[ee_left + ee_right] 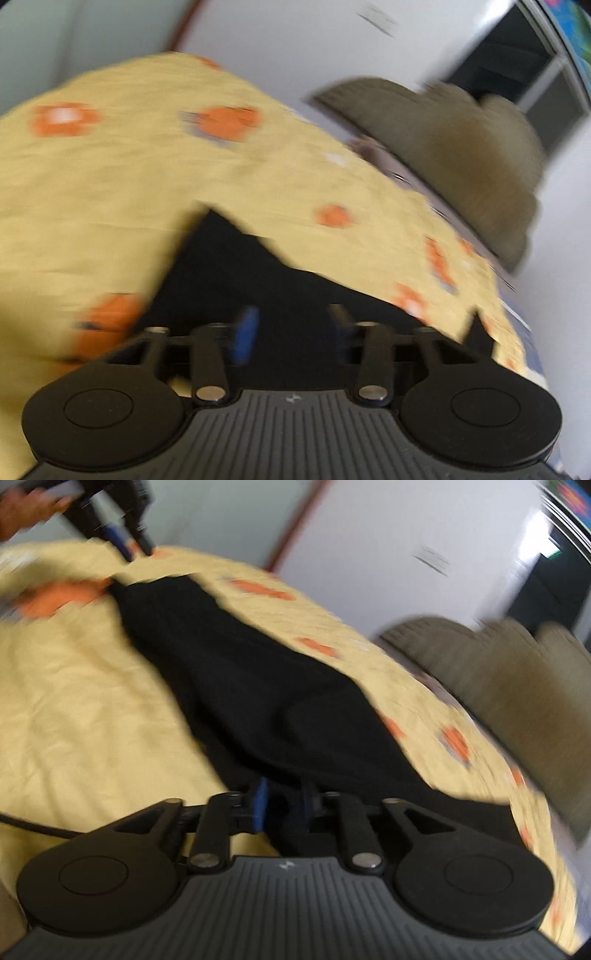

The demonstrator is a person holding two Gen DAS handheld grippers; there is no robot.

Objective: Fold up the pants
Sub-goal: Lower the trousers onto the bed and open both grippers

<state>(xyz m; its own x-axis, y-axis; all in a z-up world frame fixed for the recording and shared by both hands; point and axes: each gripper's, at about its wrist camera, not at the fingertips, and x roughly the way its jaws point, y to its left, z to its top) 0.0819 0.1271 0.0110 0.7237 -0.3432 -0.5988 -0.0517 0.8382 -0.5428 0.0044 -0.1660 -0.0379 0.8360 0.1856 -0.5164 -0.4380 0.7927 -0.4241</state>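
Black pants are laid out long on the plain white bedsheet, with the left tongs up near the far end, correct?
Not quite: the bedsheet is yellow with orange flowers, not plain white, as the right wrist view shows. The black pants do lie stretched out on it, left tongs near their far end.

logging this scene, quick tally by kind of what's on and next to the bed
black pants: 1
yellow bedsheet with orange flowers: 1
olive-brown cushions: 1 blurred group beside the bed, separate pieces cannot be told
grippers: 2, the left gripper and the right gripper
total: 5
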